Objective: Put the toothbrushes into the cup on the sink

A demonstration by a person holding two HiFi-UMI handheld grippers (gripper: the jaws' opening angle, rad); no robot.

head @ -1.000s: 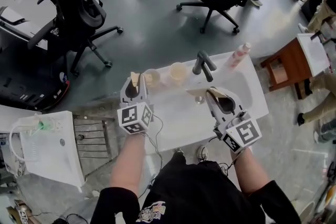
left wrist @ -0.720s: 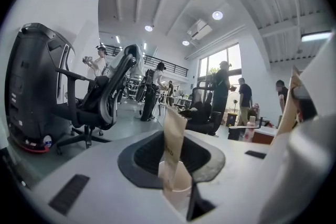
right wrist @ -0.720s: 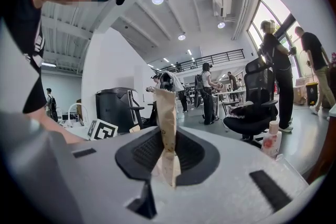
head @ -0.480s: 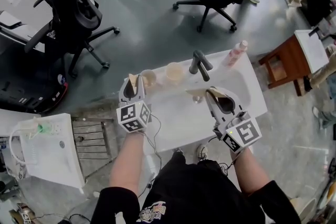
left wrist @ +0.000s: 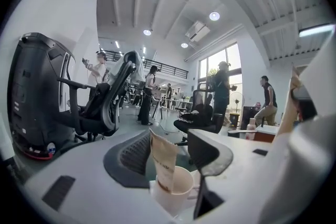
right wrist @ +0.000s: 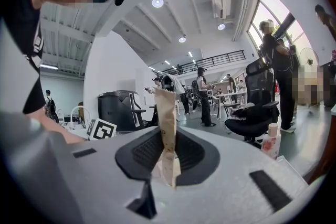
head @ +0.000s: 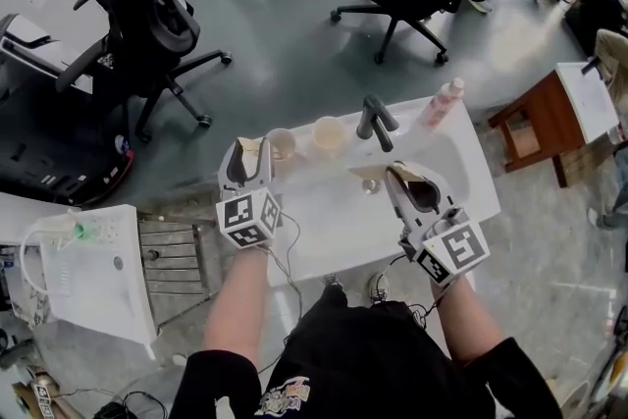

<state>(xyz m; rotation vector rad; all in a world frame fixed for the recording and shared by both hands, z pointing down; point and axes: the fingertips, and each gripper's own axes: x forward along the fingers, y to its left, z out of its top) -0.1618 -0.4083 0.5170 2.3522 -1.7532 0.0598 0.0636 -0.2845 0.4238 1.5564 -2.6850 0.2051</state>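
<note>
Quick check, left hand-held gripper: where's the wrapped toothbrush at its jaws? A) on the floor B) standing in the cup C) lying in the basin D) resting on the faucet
B: the left gripper view shows the wrapped toothbrush standing in the cup, between the jaws of the left hand-held gripper, which are opening around it.

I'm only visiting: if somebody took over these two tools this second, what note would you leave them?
Left hand-held gripper: jaws opening around a paper-wrapped toothbrush that stands in the cup on the sink.
Right hand-held gripper: shut on a second wrapped toothbrush over the sink.
Done: first toothbrush in the cup.
Left: draw the left away, drop the second in.
</note>
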